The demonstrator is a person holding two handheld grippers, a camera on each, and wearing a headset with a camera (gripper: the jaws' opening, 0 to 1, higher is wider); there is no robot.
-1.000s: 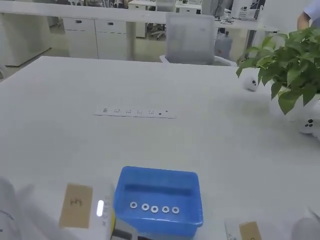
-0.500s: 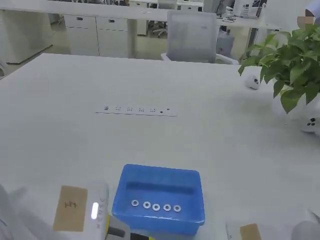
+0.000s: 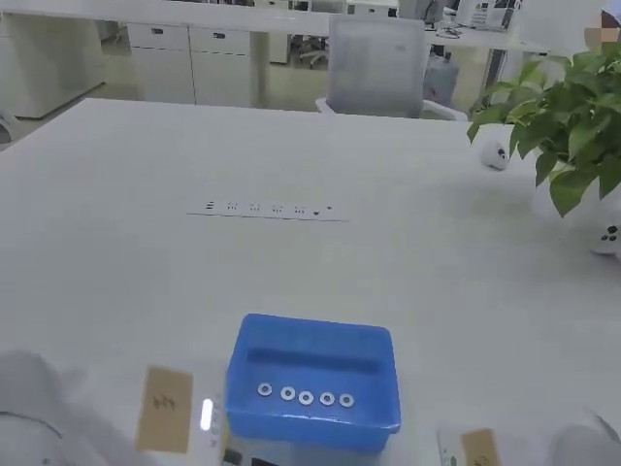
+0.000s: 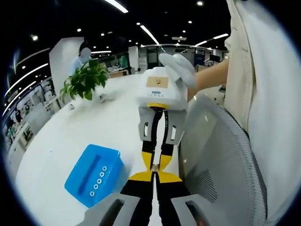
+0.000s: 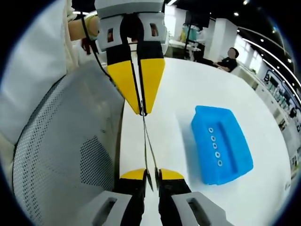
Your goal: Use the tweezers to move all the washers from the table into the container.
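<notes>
Right gripper (image 5: 151, 176) with jaws narrow, pinching the near end of the tweezers (image 5: 146, 146) at the lower centre of the right gripper view; left gripper (image 5: 142, 111) with jaws pressed together, pinching the far end just above, tip against tip. Looks like a handover, judging from this pose alone. Further out, at the right of the frame, the blue container (image 5: 237, 150) on the white table (image 5: 188, 89), with five washers (image 5: 215, 146) in one row inside; in the head view, no loose washer to find on the table around it, so probably little or nothing left to move. At the left of the frame, just beside the grippers, a mesh chair back (image 5: 70, 155). Main danger: opening one gripper before a firm grip by the other, and so dropping the thin, smooth tweezers past the table edge toward the chair. Also possible: pulling in two directions and bending the slim arms, or turning them crooked in the jaws. Less likely: knocking the light container and spilling the washers.
</notes>
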